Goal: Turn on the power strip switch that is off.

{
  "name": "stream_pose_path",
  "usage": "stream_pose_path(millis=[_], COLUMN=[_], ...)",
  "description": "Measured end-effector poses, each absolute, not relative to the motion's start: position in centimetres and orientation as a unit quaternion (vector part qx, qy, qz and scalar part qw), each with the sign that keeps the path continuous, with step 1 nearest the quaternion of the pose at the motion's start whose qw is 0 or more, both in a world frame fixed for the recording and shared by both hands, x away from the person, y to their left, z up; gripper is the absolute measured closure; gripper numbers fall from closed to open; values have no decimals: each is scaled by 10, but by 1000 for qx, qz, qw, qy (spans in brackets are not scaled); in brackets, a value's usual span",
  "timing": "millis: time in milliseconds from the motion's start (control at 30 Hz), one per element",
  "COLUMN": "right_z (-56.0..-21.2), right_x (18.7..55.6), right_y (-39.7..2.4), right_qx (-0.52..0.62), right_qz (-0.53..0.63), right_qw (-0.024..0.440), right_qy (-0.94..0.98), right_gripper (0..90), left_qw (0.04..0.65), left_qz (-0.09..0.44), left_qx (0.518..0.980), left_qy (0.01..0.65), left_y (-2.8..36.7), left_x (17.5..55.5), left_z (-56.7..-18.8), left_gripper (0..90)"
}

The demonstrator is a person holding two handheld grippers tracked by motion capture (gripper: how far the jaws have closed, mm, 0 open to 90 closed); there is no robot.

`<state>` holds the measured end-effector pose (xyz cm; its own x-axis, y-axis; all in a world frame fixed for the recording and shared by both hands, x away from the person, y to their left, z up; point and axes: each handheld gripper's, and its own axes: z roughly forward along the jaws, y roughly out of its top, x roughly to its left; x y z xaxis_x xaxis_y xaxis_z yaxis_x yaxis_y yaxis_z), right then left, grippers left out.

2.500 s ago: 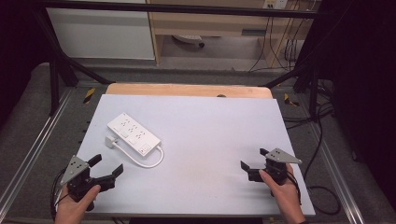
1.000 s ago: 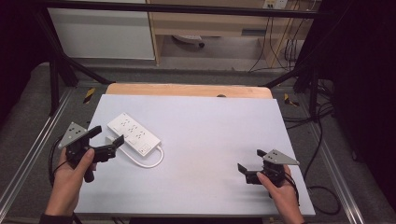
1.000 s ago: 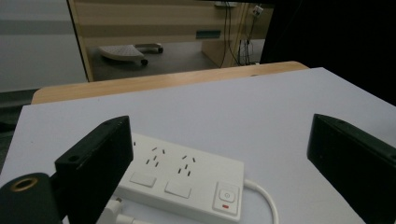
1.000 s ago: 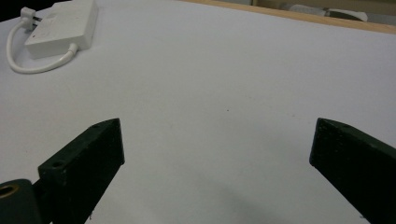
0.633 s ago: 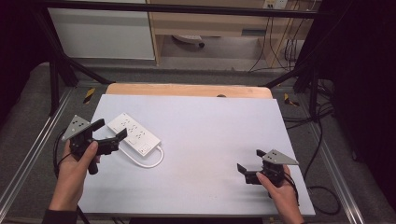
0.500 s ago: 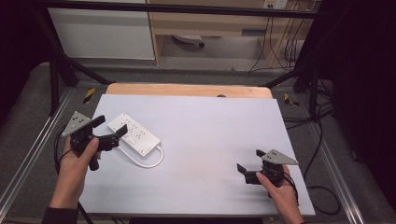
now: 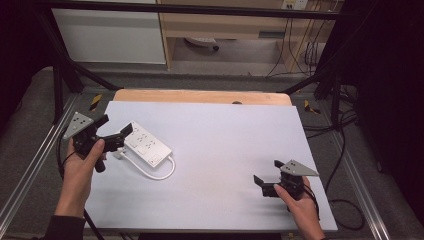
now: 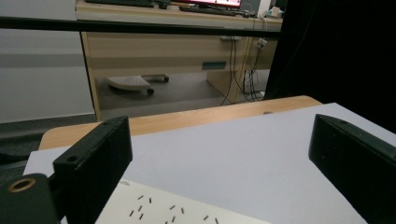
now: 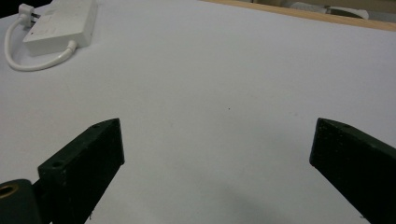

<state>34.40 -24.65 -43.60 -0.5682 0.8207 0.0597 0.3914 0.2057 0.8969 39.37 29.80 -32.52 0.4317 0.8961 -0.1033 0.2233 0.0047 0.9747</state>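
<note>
White plastic, the power strip [image 7: 146, 145] lies flat on the pale table [image 7: 235, 145] near its left edge, set at a slant, roughly midway between the far and near edges. Its short white cord [image 7: 155, 172] loops out from the near end and curves back along the strip's near side to the plug [image 7: 118, 154], which rests on the table just beside the strip.

My left gripper [image 7: 114, 134] hangs at the strip's far-left end with its jaws spread wide and nothing between them. In the left gripper view the socket slots of the strip [image 8: 177, 212] sit just below and between my jaws; whether a jaw touches the strip I cannot tell.

My right gripper [image 7: 266, 180] is near the table's near right corner, well apart from the strip, jaws likewise wide apart and empty over bare table. From there the strip [image 9: 60, 21] and cord [image 9: 35, 63] show far off.
</note>
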Motion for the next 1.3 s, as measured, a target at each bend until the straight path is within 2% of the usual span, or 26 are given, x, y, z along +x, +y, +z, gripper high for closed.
stream_pose_path(millis=[567, 1000, 1300], right_z=[-437, -436, -436], right_x=[344, 344, 344], right_y=[-248, -249, -250], right_qx=[411, 411, 412], right_qz=[480, 481, 482], right_qw=[221, 221, 221], right_qy=[743, 742, 741], right_gripper=[34, 34, 35], left_qw=[546, 526, 504], left_qz=[319, 303, 295], left_qx=[622, 638, 645], left_qy=[462, 473, 492], left_y=[313, 308, 303], left_x=[415, 423, 428], left_z=[-340, -357, -368], left_gripper=[71, 74, 125])
